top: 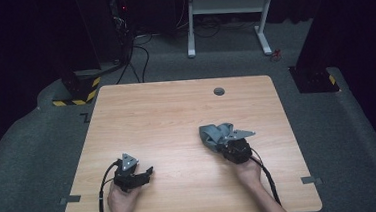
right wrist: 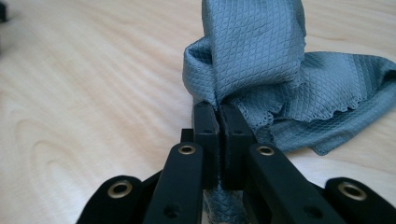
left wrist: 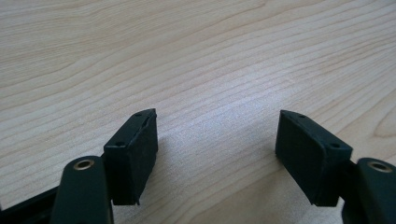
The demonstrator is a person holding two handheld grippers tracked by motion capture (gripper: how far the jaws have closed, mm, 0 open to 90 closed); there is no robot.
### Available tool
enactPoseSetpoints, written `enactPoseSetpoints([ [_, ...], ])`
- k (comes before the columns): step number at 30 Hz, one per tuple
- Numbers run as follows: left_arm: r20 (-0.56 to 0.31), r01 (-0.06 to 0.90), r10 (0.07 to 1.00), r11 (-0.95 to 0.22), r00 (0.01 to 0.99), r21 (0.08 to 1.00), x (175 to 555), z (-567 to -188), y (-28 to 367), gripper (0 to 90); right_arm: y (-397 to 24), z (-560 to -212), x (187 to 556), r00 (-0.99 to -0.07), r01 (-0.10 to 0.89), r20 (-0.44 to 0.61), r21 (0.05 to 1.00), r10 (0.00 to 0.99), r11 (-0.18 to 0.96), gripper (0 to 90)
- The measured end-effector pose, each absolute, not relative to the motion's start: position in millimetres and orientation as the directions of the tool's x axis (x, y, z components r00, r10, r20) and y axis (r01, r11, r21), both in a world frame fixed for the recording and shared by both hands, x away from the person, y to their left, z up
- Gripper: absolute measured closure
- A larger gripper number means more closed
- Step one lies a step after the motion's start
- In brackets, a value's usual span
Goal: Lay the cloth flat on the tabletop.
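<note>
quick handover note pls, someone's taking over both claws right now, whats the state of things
Right claw: shut on a fold of the grey cloth, pinched between its pads; part of the cloth stands up bunched above the jaws, the rest trails on the table.
Left claw: open, nothing between its pads, low over bare wood at the near left of the table.
Cloth sits right of centre, crumpled, not flat or folded.
Done: cloth gripped by one claw.
Left: probably bring the left claw to a free edge, then spread or fold it.

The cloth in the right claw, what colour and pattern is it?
Grey-blue cloth with a fine diamond weave, clearest in the right gripper view.
</note>
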State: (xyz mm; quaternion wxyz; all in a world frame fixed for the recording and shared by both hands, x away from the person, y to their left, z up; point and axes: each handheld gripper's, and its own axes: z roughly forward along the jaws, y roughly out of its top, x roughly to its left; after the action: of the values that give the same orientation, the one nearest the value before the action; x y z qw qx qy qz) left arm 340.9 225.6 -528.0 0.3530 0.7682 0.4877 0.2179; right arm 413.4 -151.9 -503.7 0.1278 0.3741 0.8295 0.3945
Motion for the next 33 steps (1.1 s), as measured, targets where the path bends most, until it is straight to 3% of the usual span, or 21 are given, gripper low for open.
enactPoseSetpoints([
  [13,-0.006,0.591,0.897,-0.286,0.442,0.754,340.9,-528.0,221.7,29.6,-110.2,-507.2,381.5,-0.757,0.504,0.133,0.741,0.639,0.443,87.1],
  [16,-0.064,0.588,0.867,-0.279,0.494,0.759,342.7,-527.8,219.5,26.2,-103.8,-510.2,376.9,-0.765,0.502,0.137,0.739,0.629,0.45,86.4],
  [18,-0.03,0.581,0.867,-0.307,0.497,0.754,343.3,-527.8,213.2,25.1,-101.9,-513.7,374.9,-0.768,0.496,0.133,0.742,0.626,0.451,84.5],
  [22,-0.035,0.58,0.85,-0.328,0.526,0.745,350.0,-524.2,203.1,29.7,-105.6,-515.6,371.2,-0.771,0.503,0.165,0.75,0.615,0.43,71.7],
  [24,-0.049,0.57,0.829,-0.338,0.557,0.749,351.7,-519.5,195.8,30.1,-112.1,-511.6,366.3,-0.789,0.47,0.158,0.777,0.593,0.419,69.5],
  [30,-0.104,0.541,0.778,-0.327,0.619,0.775,358.7,-501.7,171.6,30.3,-134.6,-504.7,363.0,-0.761,0.464,0.139,0.799,0.634,0.382,70.8],
  [33,-0.071,0.5,0.755,-0.358,0.652,0.789,362.6,-489.7,148.8,31.1,-144.4,-507.8,368.9,-0.73,0.485,0.131,0.791,0.671,0.374,72.7],
])
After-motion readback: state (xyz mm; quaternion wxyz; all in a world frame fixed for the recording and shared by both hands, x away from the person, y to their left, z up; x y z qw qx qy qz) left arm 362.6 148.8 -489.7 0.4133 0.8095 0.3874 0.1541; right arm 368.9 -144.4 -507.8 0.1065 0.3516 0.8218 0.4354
